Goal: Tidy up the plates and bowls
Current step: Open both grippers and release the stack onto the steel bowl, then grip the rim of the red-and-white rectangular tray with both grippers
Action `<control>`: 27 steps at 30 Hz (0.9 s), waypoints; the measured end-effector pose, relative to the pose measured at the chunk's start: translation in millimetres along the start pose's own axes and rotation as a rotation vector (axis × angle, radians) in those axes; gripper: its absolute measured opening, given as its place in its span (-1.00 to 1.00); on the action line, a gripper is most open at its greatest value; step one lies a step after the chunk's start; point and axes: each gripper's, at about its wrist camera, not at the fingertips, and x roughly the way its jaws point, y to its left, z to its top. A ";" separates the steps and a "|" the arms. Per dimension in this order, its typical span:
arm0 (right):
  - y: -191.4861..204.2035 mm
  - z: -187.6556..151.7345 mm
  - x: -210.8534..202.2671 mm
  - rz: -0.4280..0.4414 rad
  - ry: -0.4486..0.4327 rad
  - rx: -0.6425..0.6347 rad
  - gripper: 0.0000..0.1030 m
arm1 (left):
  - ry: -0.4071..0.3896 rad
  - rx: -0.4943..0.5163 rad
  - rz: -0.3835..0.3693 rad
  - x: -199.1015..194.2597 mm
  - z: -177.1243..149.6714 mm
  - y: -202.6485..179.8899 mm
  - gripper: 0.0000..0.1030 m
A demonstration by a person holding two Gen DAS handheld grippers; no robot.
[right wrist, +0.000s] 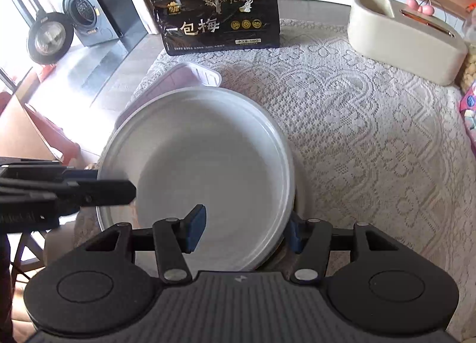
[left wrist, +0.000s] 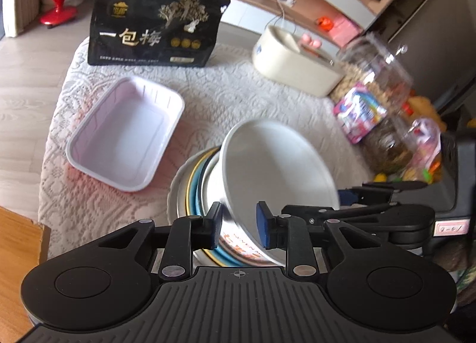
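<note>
A white round paper bowl (left wrist: 276,164) is tilted over a stack of round plates and bowls (left wrist: 193,182) with gold and blue rims. My left gripper (left wrist: 239,224) straddles the bowl's near rim with its jaws apart, and its fingers show at the bowl's left edge in the right wrist view (right wrist: 98,191). My right gripper (right wrist: 247,230) has one pad inside the bowl (right wrist: 202,164) and one outside its right rim; whether it grips is unclear. It shows at the right in the left wrist view (left wrist: 372,194). A white rectangular tray (left wrist: 125,135) lies to the left.
A lace cloth (right wrist: 357,123) covers the table. A black snack bag (left wrist: 154,31) stands at the back. A cream box (right wrist: 401,37) sits at the back right. Clear snack jars (left wrist: 383,99) stand at the right. The table's edge drops to the floor at the left.
</note>
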 end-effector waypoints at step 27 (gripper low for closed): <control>68.6 167.0 124.8 -0.096 0.299 0.147 -0.23 | 0.087 -0.196 0.287 74.0 92.9 148.3 -0.46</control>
